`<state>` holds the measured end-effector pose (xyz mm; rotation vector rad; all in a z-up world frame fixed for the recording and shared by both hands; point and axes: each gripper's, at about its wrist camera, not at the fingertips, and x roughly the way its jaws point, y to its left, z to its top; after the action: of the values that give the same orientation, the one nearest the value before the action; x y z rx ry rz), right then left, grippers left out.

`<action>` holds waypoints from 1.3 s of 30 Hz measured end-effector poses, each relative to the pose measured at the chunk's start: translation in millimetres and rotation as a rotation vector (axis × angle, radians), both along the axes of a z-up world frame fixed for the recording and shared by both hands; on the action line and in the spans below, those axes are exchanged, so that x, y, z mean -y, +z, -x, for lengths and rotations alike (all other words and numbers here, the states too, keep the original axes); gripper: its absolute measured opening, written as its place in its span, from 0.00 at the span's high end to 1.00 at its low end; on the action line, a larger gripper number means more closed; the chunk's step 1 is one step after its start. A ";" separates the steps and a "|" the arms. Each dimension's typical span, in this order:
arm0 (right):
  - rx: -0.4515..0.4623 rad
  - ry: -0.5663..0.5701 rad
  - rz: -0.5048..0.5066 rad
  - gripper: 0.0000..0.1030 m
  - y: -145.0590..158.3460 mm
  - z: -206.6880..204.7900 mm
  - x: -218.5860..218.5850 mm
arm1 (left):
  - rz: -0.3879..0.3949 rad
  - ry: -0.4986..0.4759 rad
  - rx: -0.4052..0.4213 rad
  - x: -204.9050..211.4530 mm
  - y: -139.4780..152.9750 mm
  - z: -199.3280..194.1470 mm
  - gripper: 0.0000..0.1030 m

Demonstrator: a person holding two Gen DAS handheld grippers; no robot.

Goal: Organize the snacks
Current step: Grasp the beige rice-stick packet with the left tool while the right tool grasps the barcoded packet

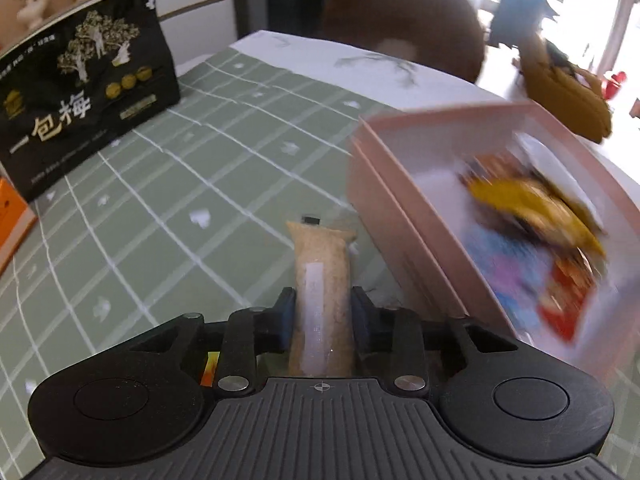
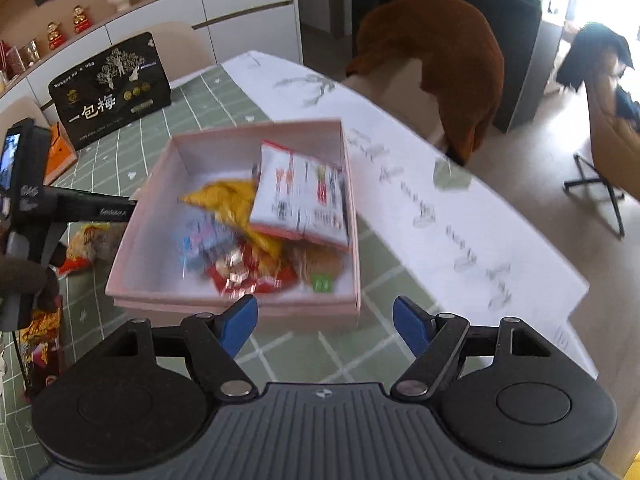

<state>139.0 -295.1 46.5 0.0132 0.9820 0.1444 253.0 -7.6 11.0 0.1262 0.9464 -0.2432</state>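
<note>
Between the blue pads of the left tool [image 1: 322,312] sits a slim tan snack stick [image 1: 321,280] in a clear wrapper, pinched at its lower half with its sealed top end pointing forward above the green checked tablecloth [image 1: 180,200], just left of the pink box [image 1: 394,216]. It looks light and slightly soft, the crumbly filling likely to crack if squeezed hard, and the film wrapper probably slick, so a hold across the narrow sides near the middle, as now, seems the safest place; the crimped end would slip or tear. The right tool [image 2: 325,320] hangs wide open with nothing between its pads, just short of the near wall of the pink box [image 2: 240,312]. The left wrist view alone shows the stick and the grip on it. The right wrist view alone shows the whole box interior: a white sachet [image 2: 300,200] leaning on the far-right side, a yellow packet [image 2: 232,204], a red packet [image 2: 248,276], a blue wrapper [image 2: 200,240] and an orange-brown pack with a green label [image 2: 320,268], with bare floor left at the far-left corner. It also catches more loose snacks [image 2: 84,244] on the tabletop left of the box. Both views show the black plum bag [image 1: 80,92] standing at the far left.
</note>
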 end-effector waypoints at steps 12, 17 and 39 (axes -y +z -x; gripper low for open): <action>-0.139 0.149 -0.140 0.27 -42.4 40.5 -64.0 | 0.243 0.119 -0.106 -22.3 5.1 111.9 0.67; -0.143 0.243 -0.126 0.27 -47.9 46.0 -113.5 | 0.273 0.190 -0.131 -39.4 5.8 134.4 0.67; -0.151 0.194 0.078 0.61 -54.8 89.5 -110.8 | 0.325 0.152 -0.152 -28.4 5.4 203.1 0.68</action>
<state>49.5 -184.3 -8.4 -0.1445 1.1390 0.2863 49.9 20.8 16.4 -0.2652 1.0493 -0.2655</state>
